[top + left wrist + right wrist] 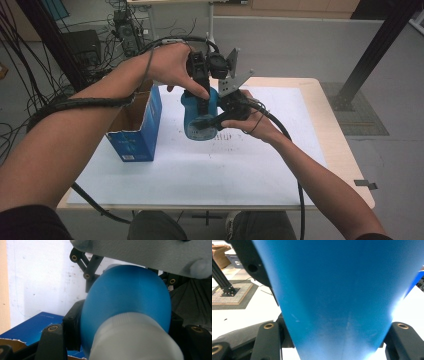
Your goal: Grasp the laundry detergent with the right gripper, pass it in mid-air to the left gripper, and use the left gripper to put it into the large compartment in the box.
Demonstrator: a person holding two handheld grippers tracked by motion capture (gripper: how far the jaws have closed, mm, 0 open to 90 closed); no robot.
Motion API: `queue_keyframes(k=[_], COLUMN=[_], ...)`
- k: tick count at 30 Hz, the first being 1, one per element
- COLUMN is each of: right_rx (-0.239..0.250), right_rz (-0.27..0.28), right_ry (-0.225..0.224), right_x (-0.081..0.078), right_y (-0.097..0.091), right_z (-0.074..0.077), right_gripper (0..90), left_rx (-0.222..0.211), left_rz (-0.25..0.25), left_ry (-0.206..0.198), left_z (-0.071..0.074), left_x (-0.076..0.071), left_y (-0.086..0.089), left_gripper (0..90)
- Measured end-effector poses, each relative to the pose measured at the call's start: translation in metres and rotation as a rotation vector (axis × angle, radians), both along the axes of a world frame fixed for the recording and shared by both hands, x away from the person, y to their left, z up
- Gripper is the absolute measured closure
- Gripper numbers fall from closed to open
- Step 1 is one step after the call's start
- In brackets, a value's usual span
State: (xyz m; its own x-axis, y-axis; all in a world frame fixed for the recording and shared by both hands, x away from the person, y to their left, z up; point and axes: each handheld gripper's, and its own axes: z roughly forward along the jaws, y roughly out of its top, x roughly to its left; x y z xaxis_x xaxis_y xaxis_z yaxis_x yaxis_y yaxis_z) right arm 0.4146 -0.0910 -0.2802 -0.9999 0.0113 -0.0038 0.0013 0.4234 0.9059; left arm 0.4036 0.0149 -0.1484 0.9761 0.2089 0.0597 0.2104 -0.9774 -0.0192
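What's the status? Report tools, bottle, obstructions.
Left tool shut on bottle at the top. Right tool shut on its body. Bottle held above the table. Open box beside it, apart.

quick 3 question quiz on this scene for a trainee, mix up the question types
1. True or false: the blue bottle stands on the table with neither gripper touching it.
2. What stands beside the bottle, on the left in the high view? A) open blue carton B) metal tray C) glass jar
3. Fill in: the left gripper is closed on the bottle near its white ____.

Key:
1. False. The left gripper and the right gripper both clamp the bottle, held above the table.
2. A, the open blue carton.
3. Cap, as the left gripper view shows.
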Motion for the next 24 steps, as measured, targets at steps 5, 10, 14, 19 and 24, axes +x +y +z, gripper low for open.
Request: queue_keyframes(k=[5,10,14,19,24], right_rx=[-0.002,0.005,0.011,0.016,0.007], right_rz=[-0.004,-0.006,-0.01,-0.029,-0.076], right_ry=[-0.002,-0.005,0.0,0.014,0.056], right_x=[0.0,-0.001,0.0,0.0,0.001], right_y=[-0.001,0.0,0.0,-0.001,-0.01], right_z=[0.0,0.001,0.0,0.0,0.001], right_gripper=[39.0,37.9,35.5,27.3,19.0], left_rx=[0.0,-0.004,-0.008,-0.009,-0.003], left_rz=[0.001,0.004,0.008,0.012,0.035], left_ry=[0.002,0.004,0.007,0.01,0.005], left_z=[0.0,0.001,0.002,0.002,0.004], left_x=[0.0,0.001,0.001,0.002,0.004], left_y=[0.0,0.0,0.001,0.002,0.007], left_gripper=[36.1,36.1,36.2,36.2,36.2])
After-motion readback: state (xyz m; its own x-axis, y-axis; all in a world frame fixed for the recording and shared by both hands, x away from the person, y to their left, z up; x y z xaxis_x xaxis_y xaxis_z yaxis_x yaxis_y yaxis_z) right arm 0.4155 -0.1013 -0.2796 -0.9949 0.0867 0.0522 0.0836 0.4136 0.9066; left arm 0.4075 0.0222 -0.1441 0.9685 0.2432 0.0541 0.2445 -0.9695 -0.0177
